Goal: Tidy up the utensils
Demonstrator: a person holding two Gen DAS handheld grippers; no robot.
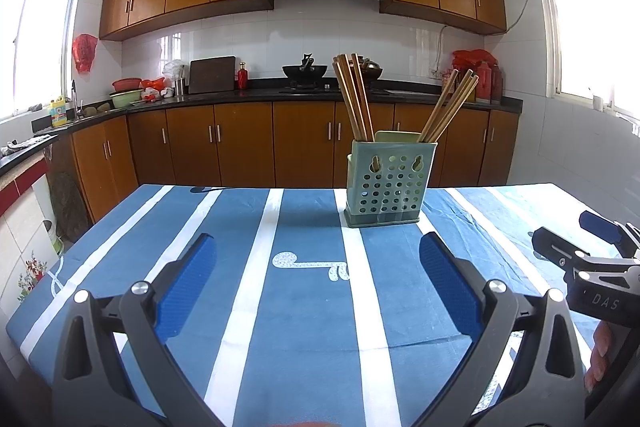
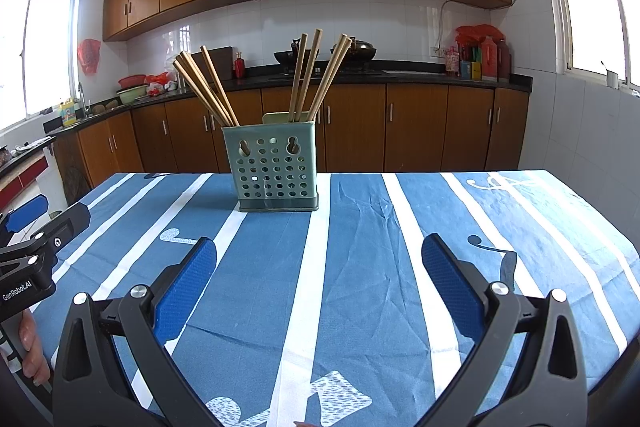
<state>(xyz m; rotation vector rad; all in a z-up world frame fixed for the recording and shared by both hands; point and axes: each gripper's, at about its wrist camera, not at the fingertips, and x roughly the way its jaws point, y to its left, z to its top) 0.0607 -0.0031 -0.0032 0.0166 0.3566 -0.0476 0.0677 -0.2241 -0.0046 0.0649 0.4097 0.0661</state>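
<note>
With both grippers' jaws wide and empty, left gripper (image 1: 318,281) and right gripper (image 2: 320,283), we should approach the chopsticks (image 2: 208,89) in the green holder (image 2: 276,167) near the worktop's far edge slowly.

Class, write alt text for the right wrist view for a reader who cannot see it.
A green perforated utensil holder stands upright on a blue, white-striped tablecloth, holding two fans of wooden chopsticks. The right gripper hangs before it, jaws open and empty, a kitchen counter behind.
</note>
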